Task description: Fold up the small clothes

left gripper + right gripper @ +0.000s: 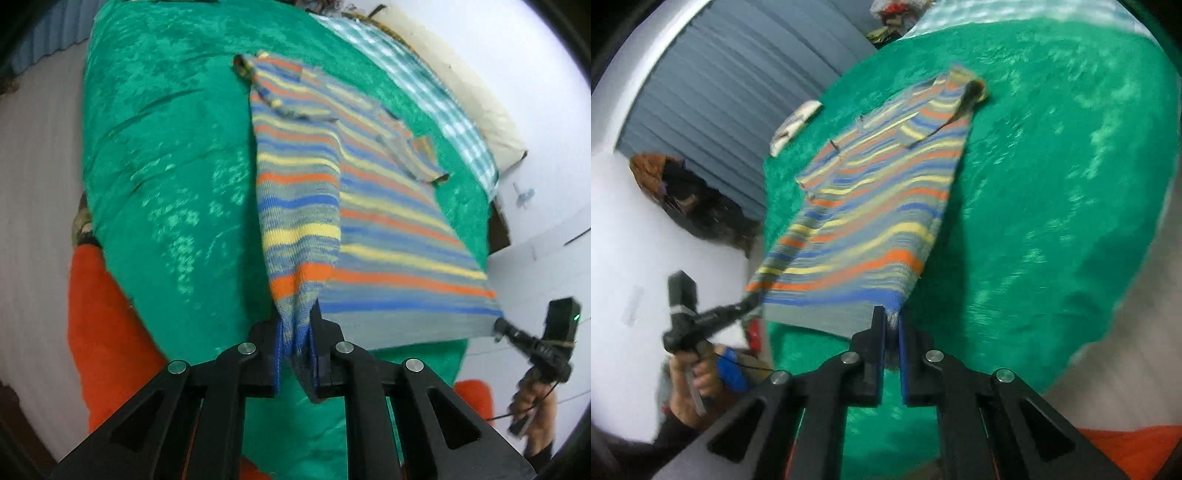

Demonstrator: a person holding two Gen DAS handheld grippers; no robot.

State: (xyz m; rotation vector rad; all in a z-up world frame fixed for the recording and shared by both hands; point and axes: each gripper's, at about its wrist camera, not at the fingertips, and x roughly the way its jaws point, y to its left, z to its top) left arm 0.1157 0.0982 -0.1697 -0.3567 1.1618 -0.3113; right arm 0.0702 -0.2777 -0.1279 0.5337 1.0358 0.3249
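Note:
A small knitted sweater [373,206] with blue, orange, yellow and grey stripes lies on a green fuzzy blanket [166,155]; its sleeves are folded in over the body. My left gripper [297,328] is shut on the near left hem corner, lifted off the blanket. My right gripper [892,325] is shut on the other hem corner of the sweater [871,206]. The right gripper also shows in the left wrist view [498,325], pinching the hem. The left gripper shows in the right wrist view [750,302]. The hem hangs stretched between the two grippers.
The green blanket [1052,184] covers a bed. A checked cloth [413,85] and a cream pillow [476,92] lie at its far right edge. A small white cloth [794,125] lies near the bed's edge. Orange fabric [107,328] is at the near side. Blue corrugated wall [731,81] stands behind.

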